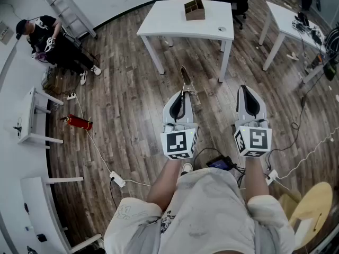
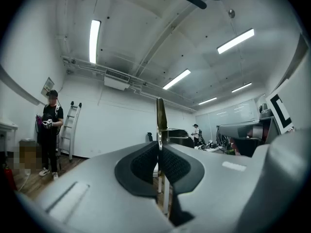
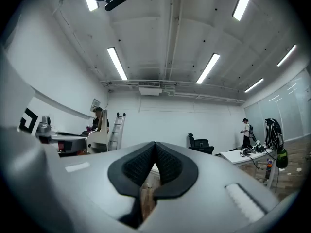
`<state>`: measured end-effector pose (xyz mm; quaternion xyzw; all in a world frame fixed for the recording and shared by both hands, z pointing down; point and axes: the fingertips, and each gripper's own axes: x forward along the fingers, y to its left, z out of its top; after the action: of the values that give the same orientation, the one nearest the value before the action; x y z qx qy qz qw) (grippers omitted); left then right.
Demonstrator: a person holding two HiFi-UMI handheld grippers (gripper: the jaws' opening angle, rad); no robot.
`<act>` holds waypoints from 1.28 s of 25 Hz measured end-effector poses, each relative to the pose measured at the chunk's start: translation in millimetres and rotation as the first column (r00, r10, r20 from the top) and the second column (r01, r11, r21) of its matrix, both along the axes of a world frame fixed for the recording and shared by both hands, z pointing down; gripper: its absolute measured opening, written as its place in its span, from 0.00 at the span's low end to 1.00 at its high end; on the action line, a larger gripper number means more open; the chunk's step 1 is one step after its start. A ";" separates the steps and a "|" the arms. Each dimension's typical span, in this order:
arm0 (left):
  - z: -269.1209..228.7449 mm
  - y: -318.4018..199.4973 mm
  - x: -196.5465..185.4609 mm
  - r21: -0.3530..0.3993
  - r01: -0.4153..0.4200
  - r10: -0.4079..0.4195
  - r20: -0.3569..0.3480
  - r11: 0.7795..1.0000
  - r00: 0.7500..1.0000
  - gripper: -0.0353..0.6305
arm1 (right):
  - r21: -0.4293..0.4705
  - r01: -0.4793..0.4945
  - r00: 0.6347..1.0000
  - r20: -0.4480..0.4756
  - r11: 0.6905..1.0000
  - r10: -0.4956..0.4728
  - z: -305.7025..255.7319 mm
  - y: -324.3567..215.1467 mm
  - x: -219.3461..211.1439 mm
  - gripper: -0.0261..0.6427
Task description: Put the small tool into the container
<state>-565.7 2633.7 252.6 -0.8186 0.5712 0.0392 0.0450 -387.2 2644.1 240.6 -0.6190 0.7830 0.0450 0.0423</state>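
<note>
Numbering two claws (image 1: 181, 94) (image 1: 245, 88), one tool (image 1: 185, 77)

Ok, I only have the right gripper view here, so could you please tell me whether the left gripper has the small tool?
Observer: Yes. The left gripper is shut on the small tool, and its thin blade sticks out past the jaws.
Operator: Thank you. Where is the container?
Observer: The brown container stands on the white table ahead of the person, toward its far side.
Operator: Is the tool over the table yet?
Observer: No. In the head view it hangs above the wood floor, short of the table's near edge.
</note>
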 end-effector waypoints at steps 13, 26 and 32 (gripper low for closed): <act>20.5 10.2 36.2 0.014 0.007 -0.007 0.011 1.000 1.000 0.09 | -0.022 0.001 1.000 -0.004 1.000 -0.001 29.9 5.9 31.6 0.04; 31.5 11.3 167.1 0.010 0.003 -0.003 0.022 1.000 1.000 0.09 | -0.040 0.005 1.000 0.017 0.999 -0.005 51.4 7.6 163.7 0.05; 47.6 24.7 285.6 0.014 0.015 -0.015 0.021 1.000 1.000 0.09 | -0.046 0.008 1.000 0.023 0.999 -0.007 70.6 20.3 285.1 0.05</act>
<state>-280.0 2658.3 300.2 -0.8144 0.5766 0.0340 0.0570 -102.1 2664.4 311.2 -0.6174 0.7855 0.0199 0.0370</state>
